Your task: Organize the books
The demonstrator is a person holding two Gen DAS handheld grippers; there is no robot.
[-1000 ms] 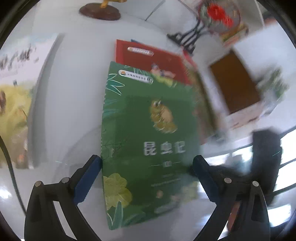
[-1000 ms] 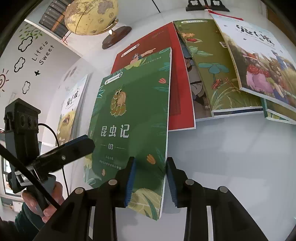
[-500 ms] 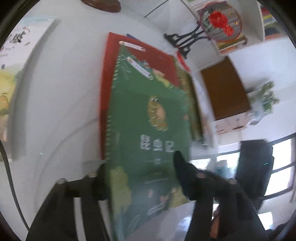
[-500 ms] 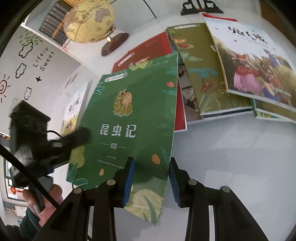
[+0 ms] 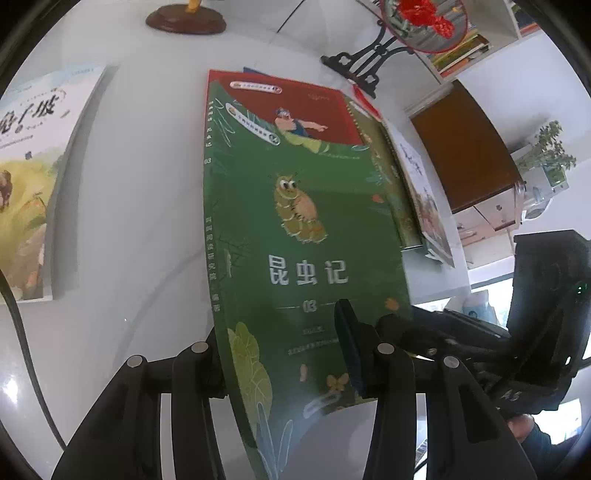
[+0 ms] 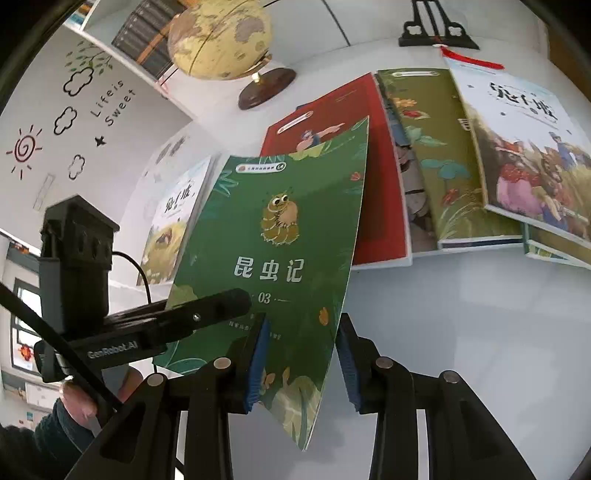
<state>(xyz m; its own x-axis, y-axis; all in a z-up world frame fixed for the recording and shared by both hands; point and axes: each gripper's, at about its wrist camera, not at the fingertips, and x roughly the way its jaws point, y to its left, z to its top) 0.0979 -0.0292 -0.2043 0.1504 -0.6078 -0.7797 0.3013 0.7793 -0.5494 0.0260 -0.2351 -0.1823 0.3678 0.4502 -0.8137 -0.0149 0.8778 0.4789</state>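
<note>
A green book with an insect on its cover (image 5: pixel 310 236) is lifted off the white table, tilted, and also shows in the right wrist view (image 6: pixel 284 236). My left gripper (image 5: pixel 284 354) is shut on its lower spine edge. My right gripper (image 6: pixel 301 354) straddles its lower right corner, and the right pad stands apart from the cover. A red book (image 6: pixel 373 177) lies flat beneath it. Olive (image 6: pixel 432 155) and white-covered (image 6: pixel 524 147) books overlap to the right.
A white book (image 5: pixel 33 177) lies at the left of the table. A globe (image 6: pixel 221 37) on a wooden base (image 5: pixel 184 22) stands at the back. A black stand (image 6: pixel 436 33) with a red ornament is at the back right.
The green book has risen off the red book and tilted up. My left gripper has closed onto its spine edge. The right gripper's jaws have widened slightly.
</note>
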